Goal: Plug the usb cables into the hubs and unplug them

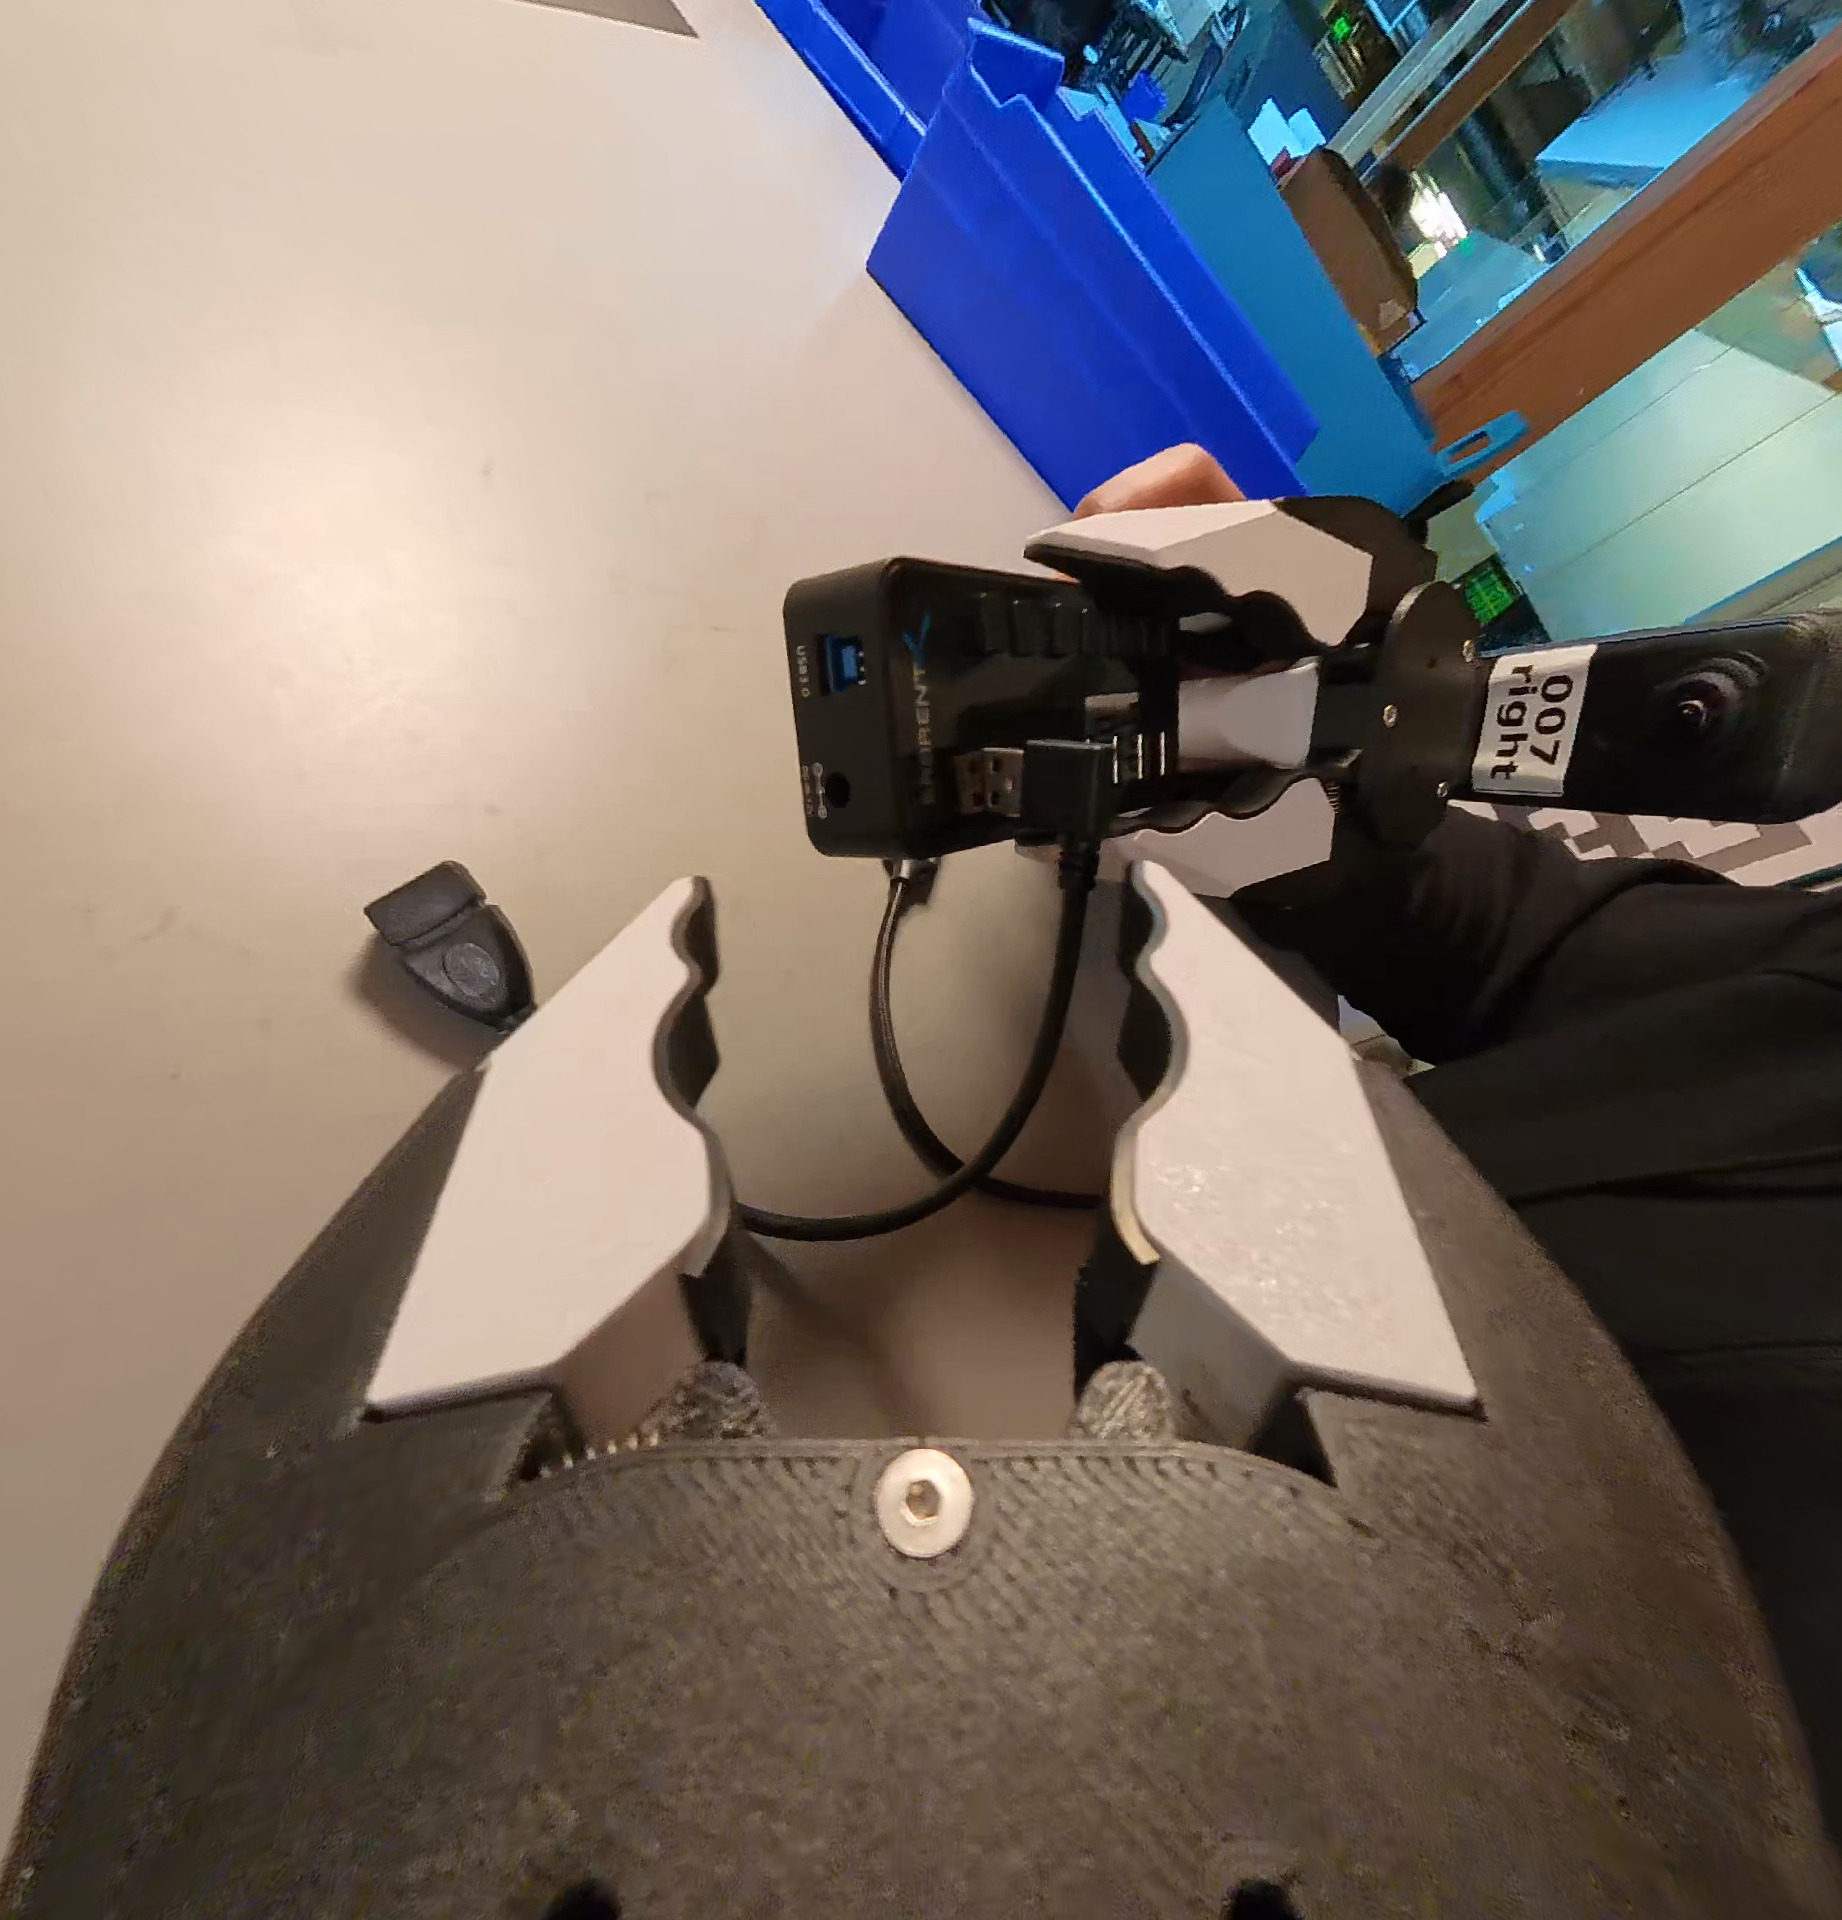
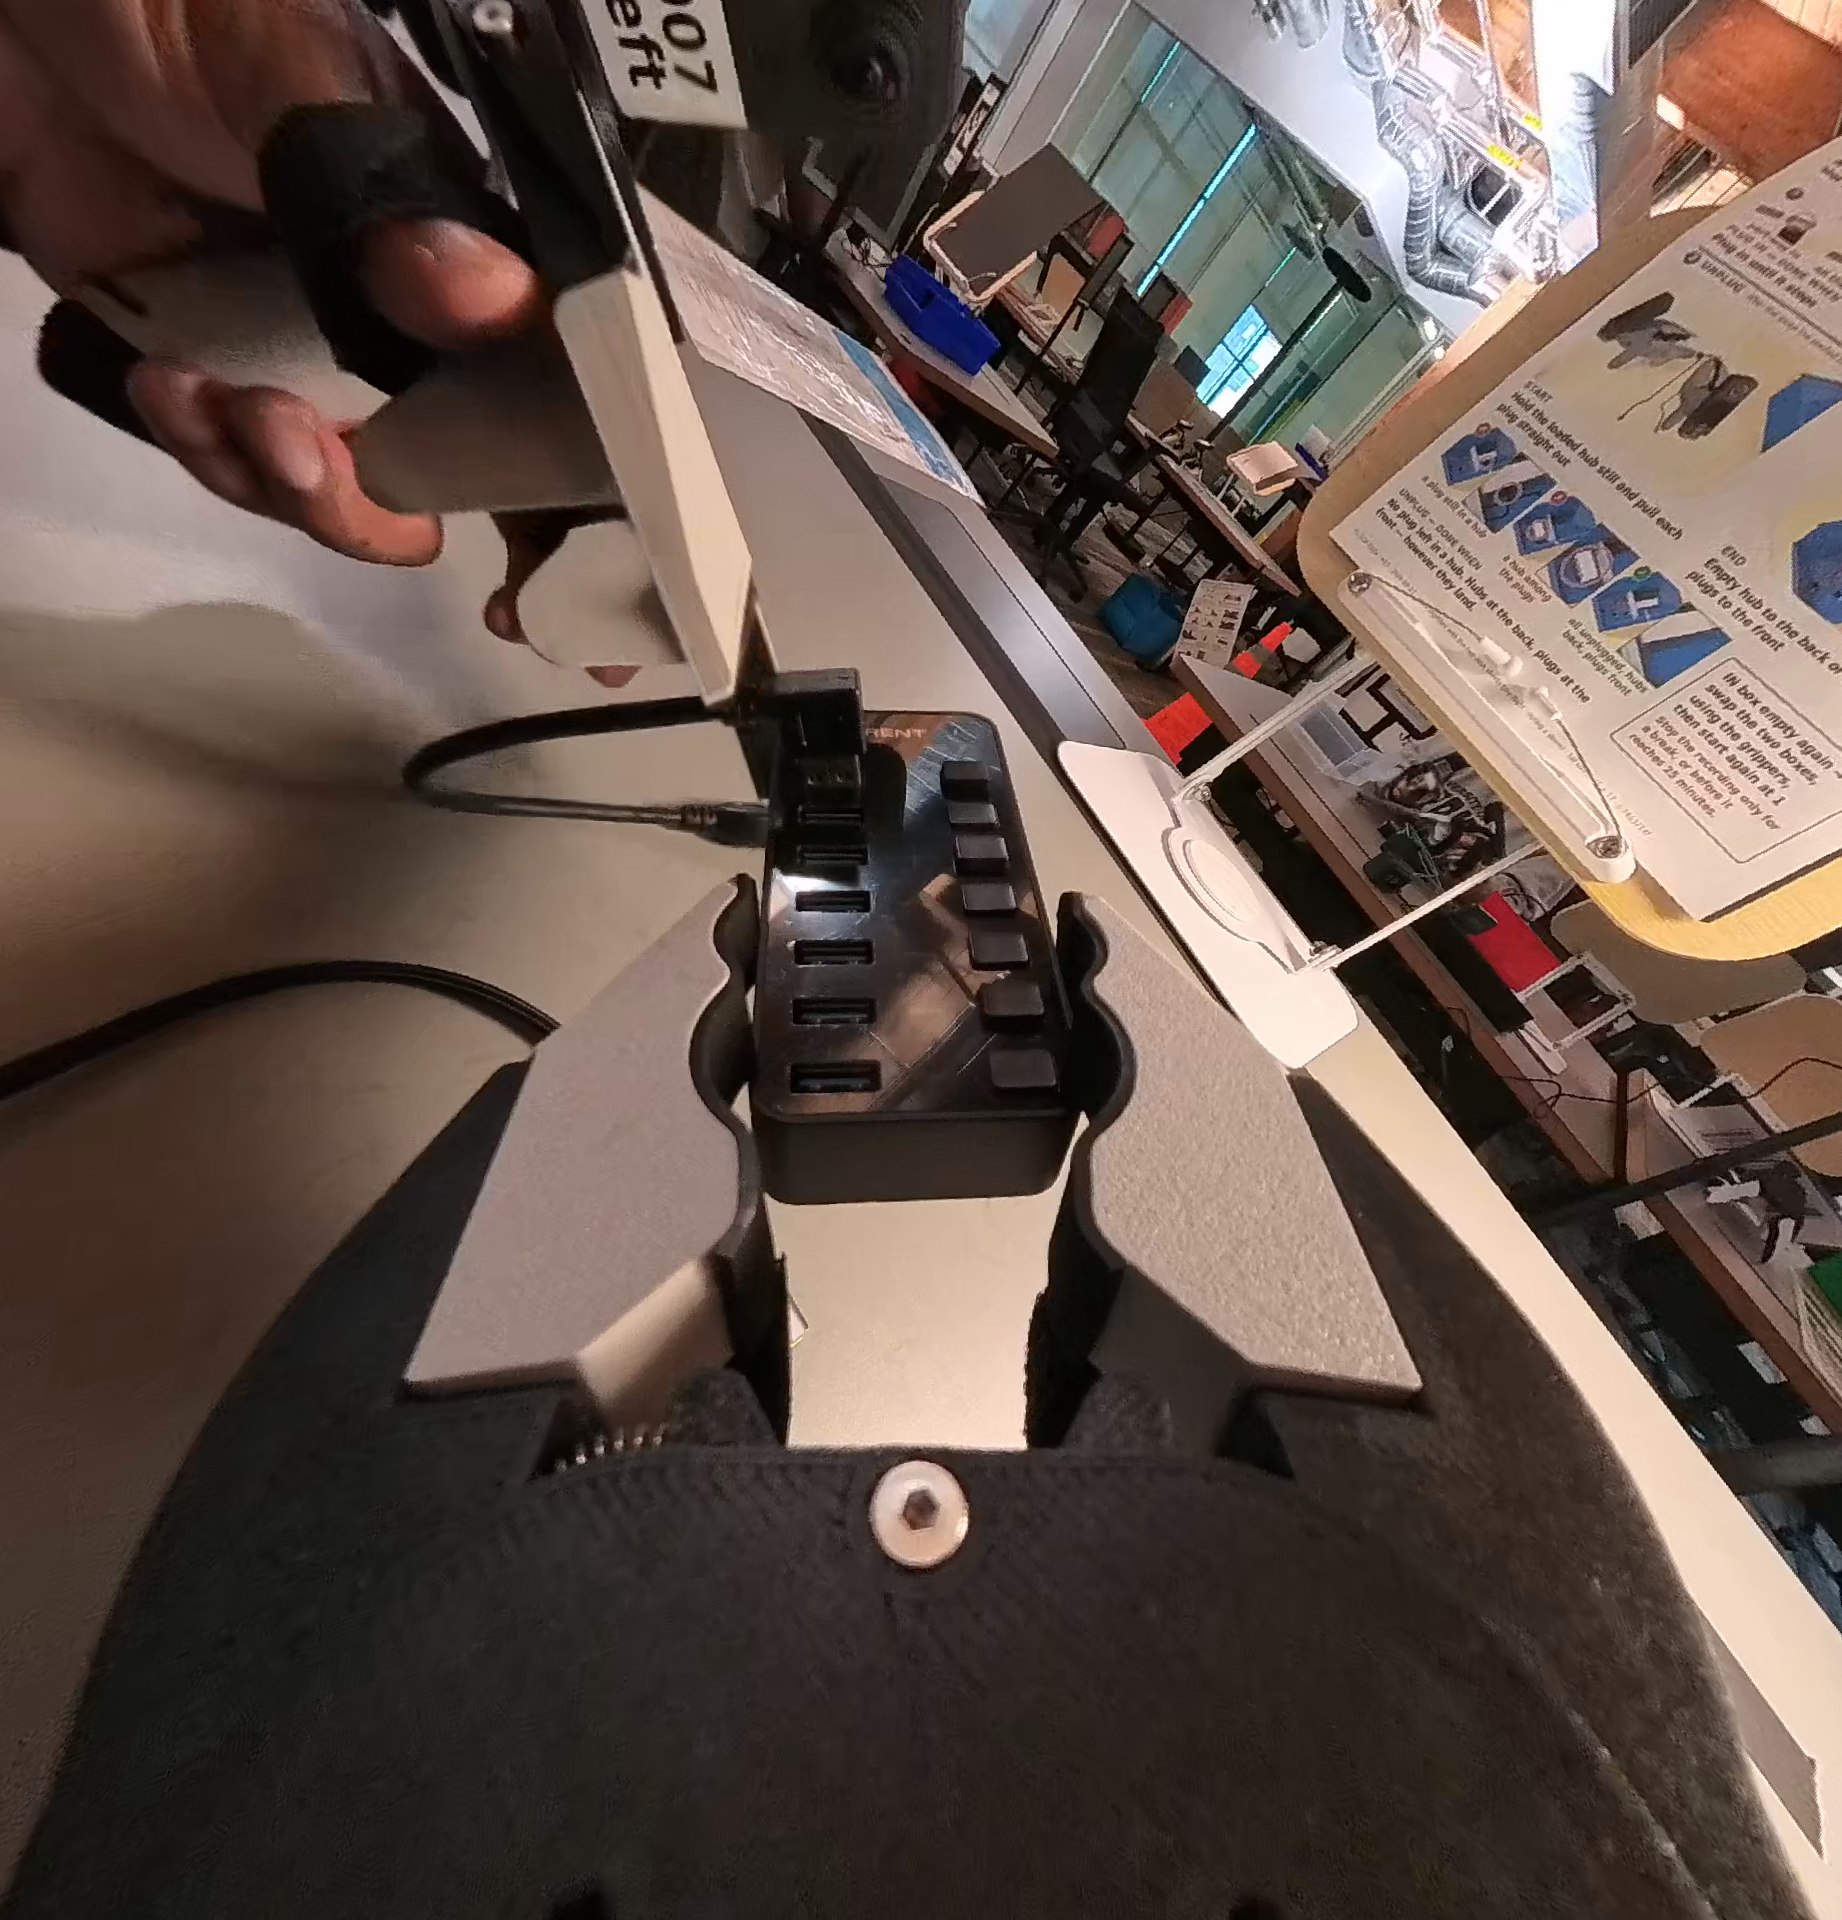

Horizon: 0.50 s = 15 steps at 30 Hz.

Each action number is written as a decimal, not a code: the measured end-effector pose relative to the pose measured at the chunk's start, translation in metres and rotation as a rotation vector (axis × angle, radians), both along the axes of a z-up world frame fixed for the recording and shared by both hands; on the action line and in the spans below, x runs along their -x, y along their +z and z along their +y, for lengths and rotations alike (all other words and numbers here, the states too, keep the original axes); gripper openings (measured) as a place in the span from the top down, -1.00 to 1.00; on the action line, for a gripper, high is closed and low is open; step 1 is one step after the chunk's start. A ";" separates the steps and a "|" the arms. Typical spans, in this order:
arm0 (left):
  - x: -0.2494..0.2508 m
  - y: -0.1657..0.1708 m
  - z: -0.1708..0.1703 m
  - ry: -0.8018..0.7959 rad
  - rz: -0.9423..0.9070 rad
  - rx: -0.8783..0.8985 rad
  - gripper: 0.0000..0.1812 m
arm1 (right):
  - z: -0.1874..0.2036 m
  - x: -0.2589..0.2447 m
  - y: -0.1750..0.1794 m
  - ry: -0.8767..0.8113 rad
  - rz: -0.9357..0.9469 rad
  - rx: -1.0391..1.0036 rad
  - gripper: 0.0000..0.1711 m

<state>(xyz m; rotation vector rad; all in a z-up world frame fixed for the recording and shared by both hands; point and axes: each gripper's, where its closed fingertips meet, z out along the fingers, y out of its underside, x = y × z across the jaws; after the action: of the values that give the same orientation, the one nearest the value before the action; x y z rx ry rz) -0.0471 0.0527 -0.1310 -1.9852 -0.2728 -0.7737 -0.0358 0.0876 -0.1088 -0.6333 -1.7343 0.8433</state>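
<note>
My right gripper (image 2: 901,987) is shut on a black multi-port USB hub (image 2: 896,1127), gripping its sides and holding it off the table; both show in the left wrist view, the gripper (image 1: 1156,717) and the hub (image 1: 875,727). A black right-angle USB plug (image 2: 818,707) stands at the hub's far end port with its metal shell showing (image 1: 1068,764); how deep it sits I cannot tell. Its short cable (image 1: 1021,1091) loops back to a small connector (image 1: 912,871) hanging by the hub. My left gripper (image 1: 917,925) is open and empty, fingertips just short of the plug, the cable between them.
A small black plug piece (image 1: 449,945) lies on the white table (image 1: 325,468). Blue bins (image 1: 1052,270) stand at the far edge. A sheet on a board (image 2: 1623,499) on a white stand (image 2: 1208,894) is beside the hub. Another black cable (image 2: 273,982) crosses the table.
</note>
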 end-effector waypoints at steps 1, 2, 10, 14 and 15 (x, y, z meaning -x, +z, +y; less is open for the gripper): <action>0.000 0.002 0.000 -0.005 0.002 -0.012 0.01 | -0.001 0.000 0.000 0.007 0.001 0.000 0.33; -0.001 0.004 0.000 -0.015 -0.008 -0.032 -0.08 | -0.002 -0.001 0.001 0.016 0.005 0.000 0.33; -0.011 0.012 0.004 -0.084 -0.106 -0.131 -0.29 | -0.021 -0.009 0.007 0.092 0.051 -0.033 0.33; -0.022 0.011 0.002 -0.157 -0.120 -0.145 -0.08 | -0.028 -0.014 0.011 0.124 0.080 -0.048 0.34; -0.024 0.012 0.001 -0.173 -0.130 -0.155 -0.04 | -0.029 -0.015 0.012 0.130 0.087 -0.051 0.33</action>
<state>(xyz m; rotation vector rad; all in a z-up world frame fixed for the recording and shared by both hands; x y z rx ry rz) -0.0232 0.0533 -0.1188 -1.8315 -0.1135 -1.0066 -0.0204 0.0586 -0.0965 -0.4479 -1.7264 0.9004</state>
